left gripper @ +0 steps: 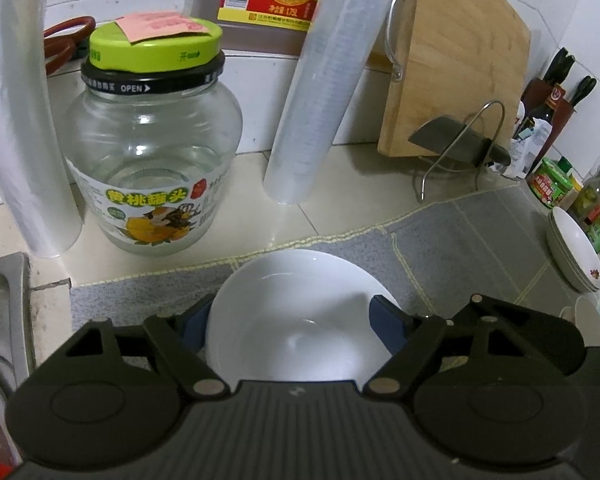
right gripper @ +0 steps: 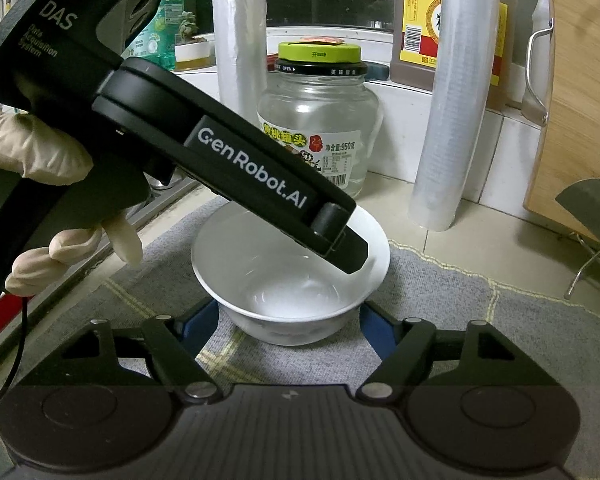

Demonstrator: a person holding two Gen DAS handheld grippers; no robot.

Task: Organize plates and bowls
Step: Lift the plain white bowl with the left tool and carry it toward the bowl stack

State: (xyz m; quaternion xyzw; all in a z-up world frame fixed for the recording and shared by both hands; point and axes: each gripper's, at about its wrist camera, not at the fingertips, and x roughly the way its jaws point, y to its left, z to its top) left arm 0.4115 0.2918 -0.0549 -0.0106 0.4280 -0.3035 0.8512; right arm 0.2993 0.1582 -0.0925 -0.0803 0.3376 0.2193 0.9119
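**Both tongs close in on the white bowl**

The white bowl (left gripper: 300, 316) sits upright on the grey mat (left gripper: 460, 248), near me and in the middle. It looks empty. My left gripper (left gripper: 296, 324) has its blue pads (left gripper: 388, 320) on both sides of the bowl, right at its wall, so I think it holds the bowl. My right gripper (right gripper: 290, 320) is low, with the bowl's foot between its pads. They sit just beside it, but I cannot tell if they press on it.

So I judge the step is picking up this bowl. Far to the right, a stack of plates (left gripper: 576, 252) waits on the mat's edge. Next I need a firm hold, then a slow, level lift.

Behind the bowl stand a glass jar (left gripper: 152, 152) and a wrapped stack of cups (left gripper: 320, 92). I must not bump them.
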